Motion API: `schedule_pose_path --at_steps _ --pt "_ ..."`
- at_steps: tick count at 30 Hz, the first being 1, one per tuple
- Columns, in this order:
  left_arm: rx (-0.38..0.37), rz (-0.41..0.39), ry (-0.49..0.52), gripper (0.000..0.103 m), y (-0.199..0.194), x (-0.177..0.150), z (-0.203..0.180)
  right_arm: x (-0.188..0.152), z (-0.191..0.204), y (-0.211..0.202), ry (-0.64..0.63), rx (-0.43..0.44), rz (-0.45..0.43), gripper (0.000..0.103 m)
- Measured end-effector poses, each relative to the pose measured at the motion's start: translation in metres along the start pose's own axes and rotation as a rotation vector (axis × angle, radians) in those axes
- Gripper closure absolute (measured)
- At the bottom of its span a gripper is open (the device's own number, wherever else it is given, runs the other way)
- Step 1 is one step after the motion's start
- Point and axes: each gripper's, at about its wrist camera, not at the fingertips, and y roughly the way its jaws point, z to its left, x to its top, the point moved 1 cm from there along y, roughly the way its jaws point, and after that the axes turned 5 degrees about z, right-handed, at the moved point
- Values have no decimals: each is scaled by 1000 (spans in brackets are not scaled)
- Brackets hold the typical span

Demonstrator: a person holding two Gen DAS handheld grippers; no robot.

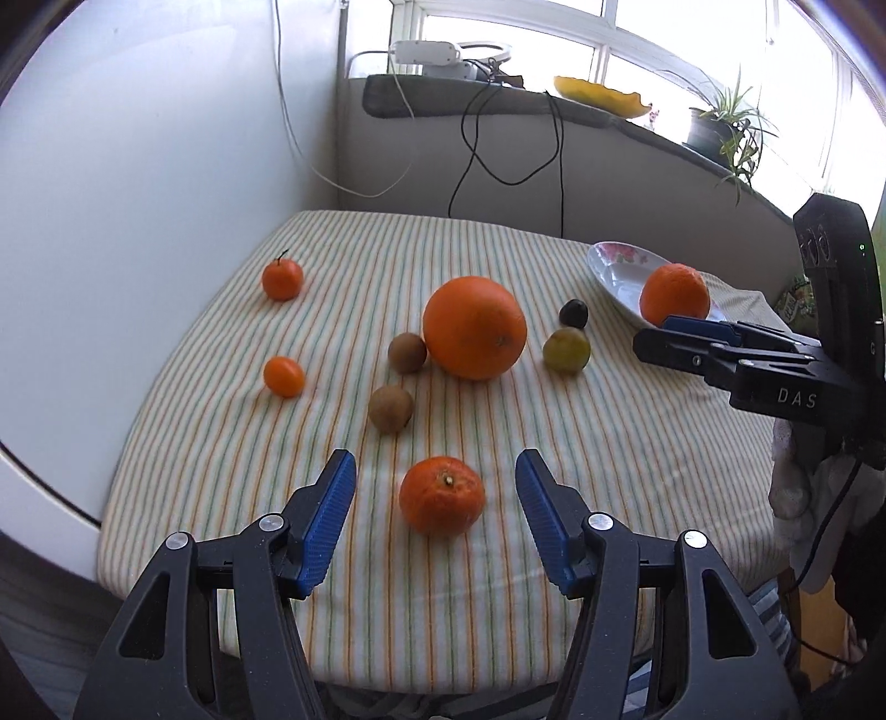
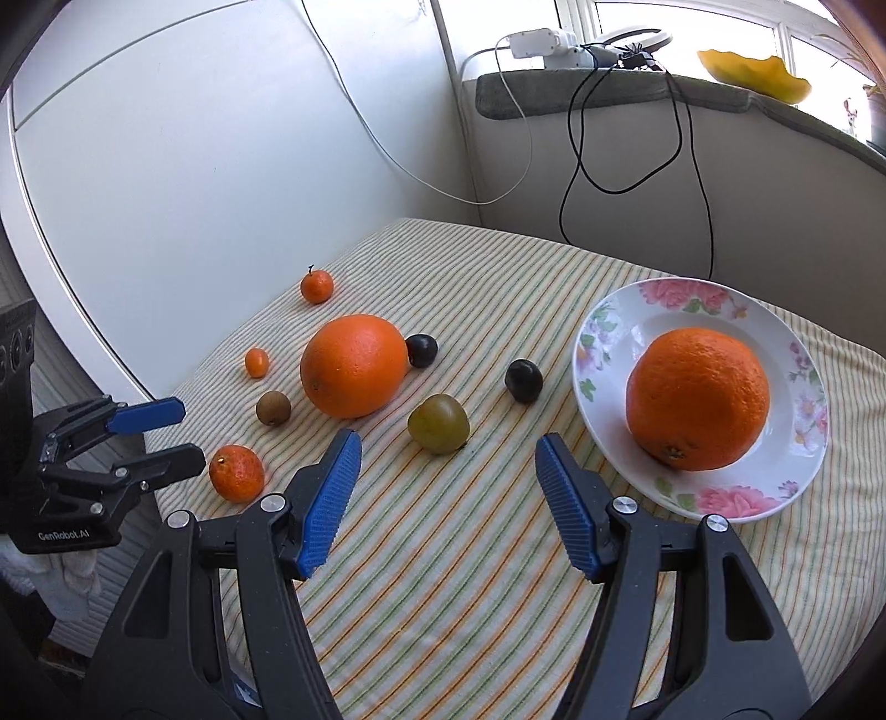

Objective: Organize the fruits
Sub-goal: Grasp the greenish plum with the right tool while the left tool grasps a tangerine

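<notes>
Fruits lie on a striped cloth [image 1: 609,432]. My left gripper [image 1: 436,487] is open, its blue pads on either side of a mandarin [image 1: 441,495], not touching it. A large orange [image 1: 474,327] sits mid-table with two kiwis [image 1: 407,352] [image 1: 390,409], a green plum [image 1: 566,350] and a dark plum [image 1: 573,313] around it. Two small mandarins [image 1: 283,279] [image 1: 283,376] lie at the left. My right gripper [image 2: 448,487] is open and empty, near the floral plate [image 2: 609,327] that holds an orange [image 2: 698,396]. A second dark plum [image 2: 422,350] shows behind the large orange [image 2: 354,365].
A white wall panel [image 1: 138,183] borders the table's left side. Cables [image 1: 476,149] hang from a sill at the back with a power strip [image 1: 426,52], a yellow dish [image 1: 601,94] and a potted plant [image 1: 725,127].
</notes>
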Motion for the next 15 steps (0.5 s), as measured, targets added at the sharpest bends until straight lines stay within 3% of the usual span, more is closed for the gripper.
schedule_pose_path --at_steps 7,10,15 --pt "-27 32 -19 44 12 -8 4 3 7 19 -20 -1 30 35" --pt "-44 36 -26 44 14 -9 5 3 7 26 -18 2 48 43" --pt "-60 35 -33 48 17 -9 4 7 10 37 -35 -15 67 46"
